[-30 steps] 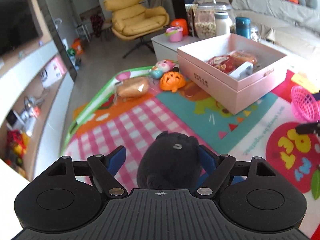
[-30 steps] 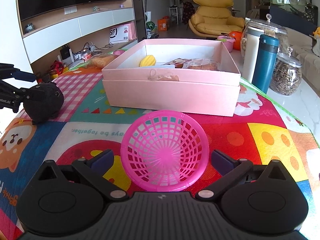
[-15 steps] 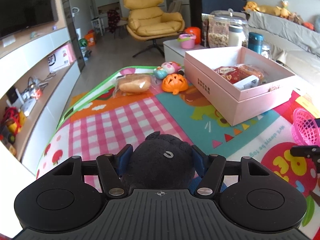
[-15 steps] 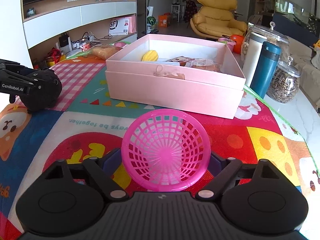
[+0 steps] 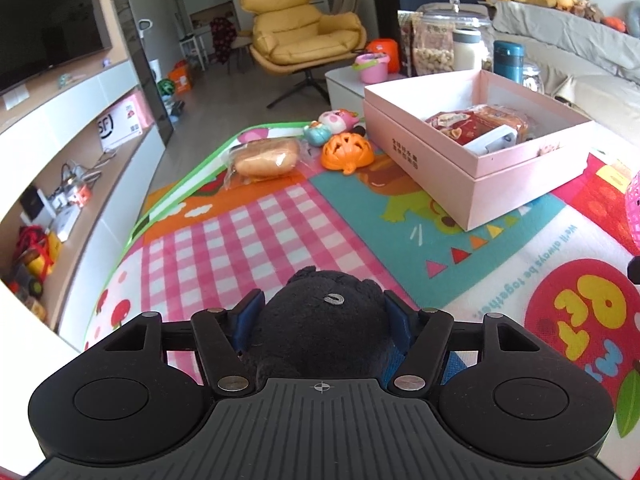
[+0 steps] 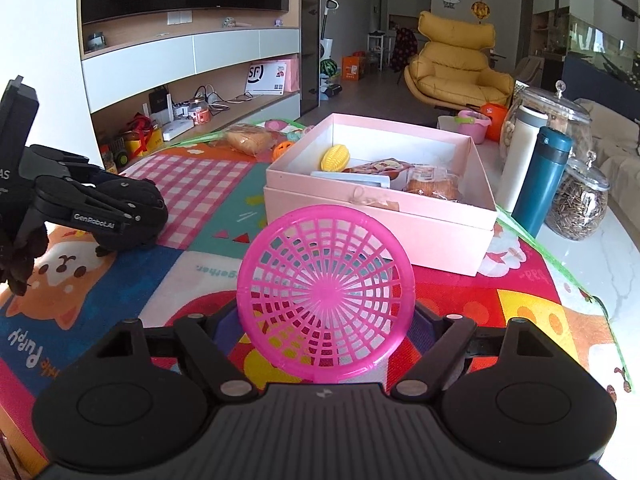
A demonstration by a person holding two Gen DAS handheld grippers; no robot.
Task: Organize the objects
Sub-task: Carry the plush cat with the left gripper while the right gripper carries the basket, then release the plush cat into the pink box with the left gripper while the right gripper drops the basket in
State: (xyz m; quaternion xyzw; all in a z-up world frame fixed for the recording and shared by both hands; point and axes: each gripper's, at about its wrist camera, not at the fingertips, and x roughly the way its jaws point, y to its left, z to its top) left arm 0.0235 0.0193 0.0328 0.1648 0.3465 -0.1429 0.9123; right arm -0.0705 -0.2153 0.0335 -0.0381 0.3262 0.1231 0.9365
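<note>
Two grippers were in view, each with one thing between its jaws. The left gripper had its jaws closed on one round black plush toy, fuzzy and dark, with a small metal ring on top; it sat low over the pink checked patch of the colourful play mat covering the surface, though whether it was clear of the mat was hard to tell. The right gripper gripped one round pink plastic lattice basket, held on edge, its open weave facing the camera. Both pairs of jaws had just been closing. One open pink cardboard box stood beyond the basket, holding one yellow toy corn cob and a few wrapped snacks. Right of it stood two lidded glass jars and two flasks, one white, one teal.
</note>
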